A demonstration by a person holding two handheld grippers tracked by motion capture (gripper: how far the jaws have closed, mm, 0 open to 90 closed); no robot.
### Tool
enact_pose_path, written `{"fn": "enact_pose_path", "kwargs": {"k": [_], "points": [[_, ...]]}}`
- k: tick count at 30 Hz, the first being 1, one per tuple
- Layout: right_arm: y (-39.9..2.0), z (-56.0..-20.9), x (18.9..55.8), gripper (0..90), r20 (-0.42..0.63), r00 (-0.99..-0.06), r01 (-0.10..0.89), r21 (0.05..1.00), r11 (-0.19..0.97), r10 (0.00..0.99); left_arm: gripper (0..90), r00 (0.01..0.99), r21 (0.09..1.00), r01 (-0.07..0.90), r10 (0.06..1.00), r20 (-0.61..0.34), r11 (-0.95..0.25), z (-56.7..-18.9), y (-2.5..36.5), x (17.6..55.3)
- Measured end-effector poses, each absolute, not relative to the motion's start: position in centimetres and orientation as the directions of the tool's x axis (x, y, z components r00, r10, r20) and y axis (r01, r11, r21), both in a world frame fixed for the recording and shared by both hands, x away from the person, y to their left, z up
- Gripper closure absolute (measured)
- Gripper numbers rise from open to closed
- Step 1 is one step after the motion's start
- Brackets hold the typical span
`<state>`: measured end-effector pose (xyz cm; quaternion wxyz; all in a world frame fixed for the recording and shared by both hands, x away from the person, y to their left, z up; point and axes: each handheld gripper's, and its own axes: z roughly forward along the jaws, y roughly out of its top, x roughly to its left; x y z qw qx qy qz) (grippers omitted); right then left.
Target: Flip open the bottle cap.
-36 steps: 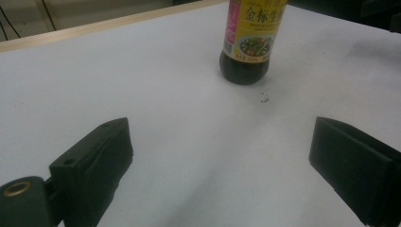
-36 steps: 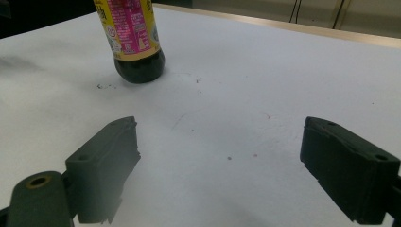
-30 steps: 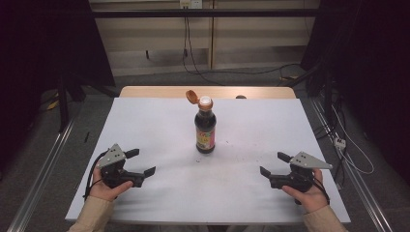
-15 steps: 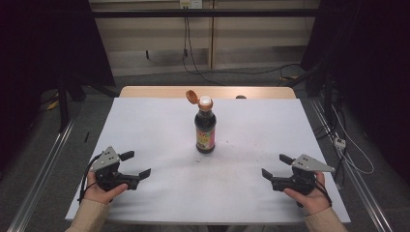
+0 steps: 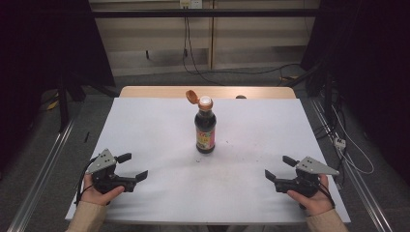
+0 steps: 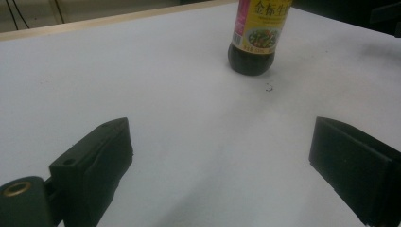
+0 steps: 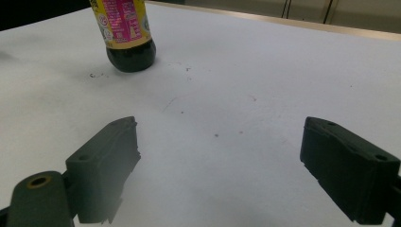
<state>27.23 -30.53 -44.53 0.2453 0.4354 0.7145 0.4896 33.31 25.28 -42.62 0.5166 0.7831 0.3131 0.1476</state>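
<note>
1. High view: one table with a white top stands on a grey floor, and a strip of bare wood shows along its far edge.
2. One dark sauce bottle stands upright near the middle of the table, somewhat toward the far edge. Its orange flip cap is hinged open and tilted back to the left of the white spout.
3. Two grippers are in this view, each held by one hand. The left gripper sits near the table's near-left corner, with the left hand wrapped around its body and its two jaws spread apart on nothing.
4. The right gripper sits near the near-right corner in the right hand, its two jaws likewise apart and empty. Both grippers are well apart from the bottle and point inward toward the table's middle.
5. Left gripper view: two black jaws rise from the bottom, wide apart, with bare white tabletop between them. The bottle's lower part with its yellow and pink label stands far ahead, toward the upper right.
6. Right gripper view: two black jaws stand wide apart over bare tabletop that carries a few small dark specks. The bottle's base and label show at the upper left, well clear of the jaws.
</note>
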Motion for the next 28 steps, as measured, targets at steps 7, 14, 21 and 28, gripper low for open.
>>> {"fn": "enact_pose_path", "kwargs": {"k": [7, 14, 21, 28], "points": [[-30.80, -44.58, 26.98, 11.8, 0.065, -0.502, 0.374, 0.916, 0.149, 0.863, 6.6, 0.753, 0.908, 0.340, 0.649, -0.107, -0.245, -42.49, 25.44, 33.22], [-30.73, -44.71, 26.81, 11.8, 0.059, -0.504, 0.373, 0.915, 0.155, 0.862, 6.6, 0.759, 0.916, 0.324, 0.643, -0.101, -0.238, -42.21, 25.42, 33.10], [-30.83, -44.84, 26.73, 11.8, 0.054, -0.499, 0.376, 0.913, 0.160, 0.865, 6.6, 0.756, 0.914, 0.326, 0.648, -0.098, -0.242, -42.24, 25.45, 33.18], [-30.81, -44.95, 26.92, 11.8, 0.048, -0.503, 0.374, 0.912, 0.167, 0.863, 6.6, 0.754, 0.916, 0.324, 0.649, -0.100, -0.235, -42.18, 25.46, 33.13]]}}
